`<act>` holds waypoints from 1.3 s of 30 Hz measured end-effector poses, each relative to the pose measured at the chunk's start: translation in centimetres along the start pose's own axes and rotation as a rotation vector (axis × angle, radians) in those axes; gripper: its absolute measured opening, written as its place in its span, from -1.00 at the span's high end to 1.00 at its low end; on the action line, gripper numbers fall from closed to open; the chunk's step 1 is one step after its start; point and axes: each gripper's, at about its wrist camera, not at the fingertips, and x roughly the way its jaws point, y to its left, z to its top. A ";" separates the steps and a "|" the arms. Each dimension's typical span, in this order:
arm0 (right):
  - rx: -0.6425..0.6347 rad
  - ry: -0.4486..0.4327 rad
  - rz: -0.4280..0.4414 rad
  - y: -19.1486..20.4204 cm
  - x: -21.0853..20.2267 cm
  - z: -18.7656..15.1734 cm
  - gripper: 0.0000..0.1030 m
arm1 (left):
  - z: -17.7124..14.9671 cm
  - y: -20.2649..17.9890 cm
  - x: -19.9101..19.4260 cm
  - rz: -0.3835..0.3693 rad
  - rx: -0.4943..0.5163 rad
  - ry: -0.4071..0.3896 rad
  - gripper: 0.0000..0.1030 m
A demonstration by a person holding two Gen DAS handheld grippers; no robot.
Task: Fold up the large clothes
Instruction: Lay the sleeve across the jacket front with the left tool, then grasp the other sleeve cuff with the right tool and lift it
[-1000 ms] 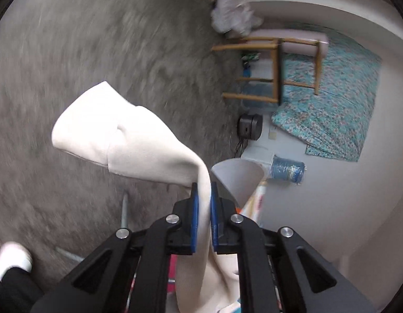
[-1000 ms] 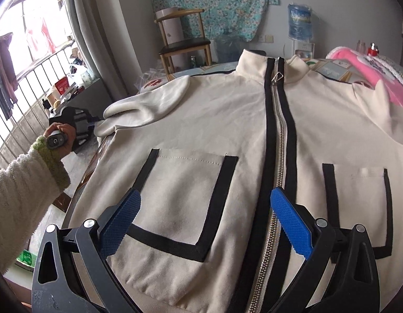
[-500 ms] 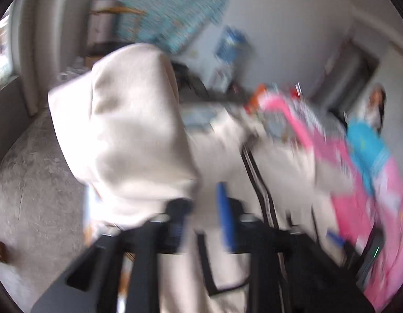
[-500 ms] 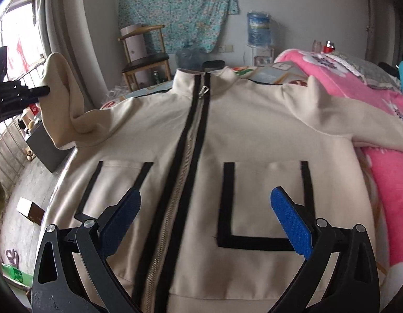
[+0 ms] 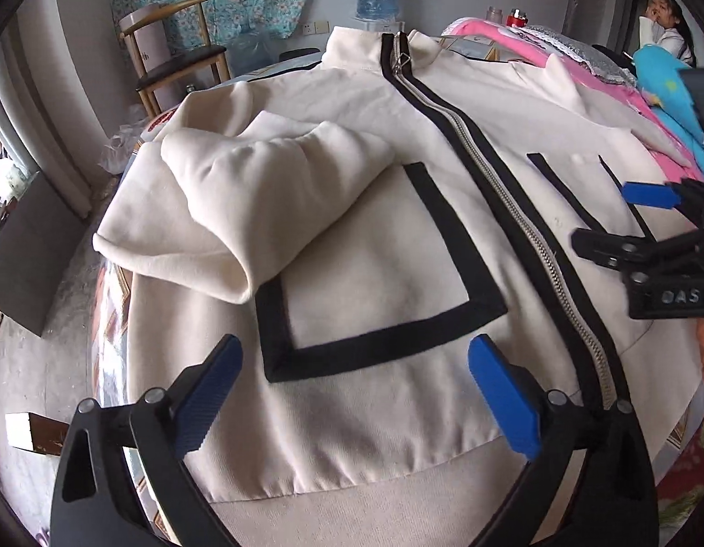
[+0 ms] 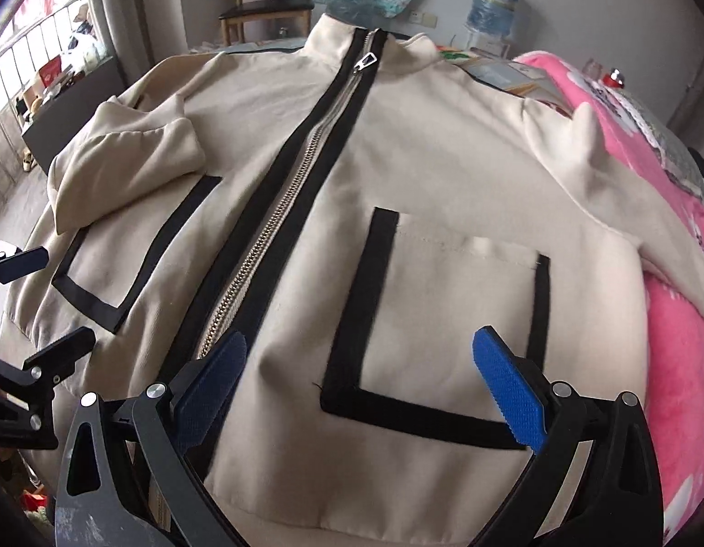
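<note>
Jacket: the cream jacket (image 5: 352, 264) lies front up, zipped, across the bed; its hem is nearest you and its collar at the far edge.
Left sleeve: the left sleeve (image 5: 270, 191) is folded in over the chest, its cuff overlapping the top of the left pocket (image 5: 379, 273).
Right sleeve: the right sleeve (image 6: 625, 200) lies spread out over the pink blanket (image 6: 680, 364) at the bed's right side.
Left gripper: your left gripper (image 5: 352, 392) hangs over the hem; its jaws have just been opening and stand wide with nothing between them.
Right gripper: your right gripper (image 6: 361, 392) is spread wide over the right pocket (image 6: 443, 328), holding nothing.
Free room: bare floor (image 5: 46, 364) runs along the bed's left edge.
Change: a second ago the left jaws pinched the sleeve out beyond the left edge; now it rests released on the chest.
</note>
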 end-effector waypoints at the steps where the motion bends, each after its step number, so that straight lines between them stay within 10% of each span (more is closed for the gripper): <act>1: -0.015 0.005 0.008 0.4 0.5 0.2 -0.88 | -0.7 0.5 -0.3 -0.018 -0.016 0.002 -0.90; 8: 0.013 -0.043 0.061 0.7 0.2 1.9 -0.86 | -2.7 2.5 -1.4 -0.104 -0.074 -0.064 -0.90; 12: 0.024 -0.097 0.271 2.3 -2.7 7.1 -0.86 | -2.8 3.9 -1.7 -0.181 -0.180 -0.110 -0.90; 15: -0.063 -0.001 0.469 6.4 -1.5 11.5 -0.86 | -2.9 4.6 -1.8 -0.221 -0.229 -0.129 -0.90; 20: -0.263 0.096 0.485 15.7 1.3 16.2 -0.74 | -2.5 3.7 -1.7 -0.195 -0.190 -0.118 -0.90; 24: -0.366 0.209 0.330 19.7 5.1 16.9 0.37 | -2.8 4.2 -1.8 -0.235 -0.228 -0.138 -0.90; 27: -0.294 0.197 0.373 17.9 4.4 17.6 0.76 | -3.1 5.2 -1.9 -0.293 -0.274 -0.157 -0.90; 34: -0.018 -0.168 0.532 3.7 -8.3 14.5 0.76 | -3.1 5.1 -2.1 -0.308 -0.291 -0.165 -0.90; 39: 0.088 -0.014 0.442 -2.7 -5.9 4.4 0.58 | -2.8 5.2 -2.0 -0.322 -0.303 -0.167 -0.90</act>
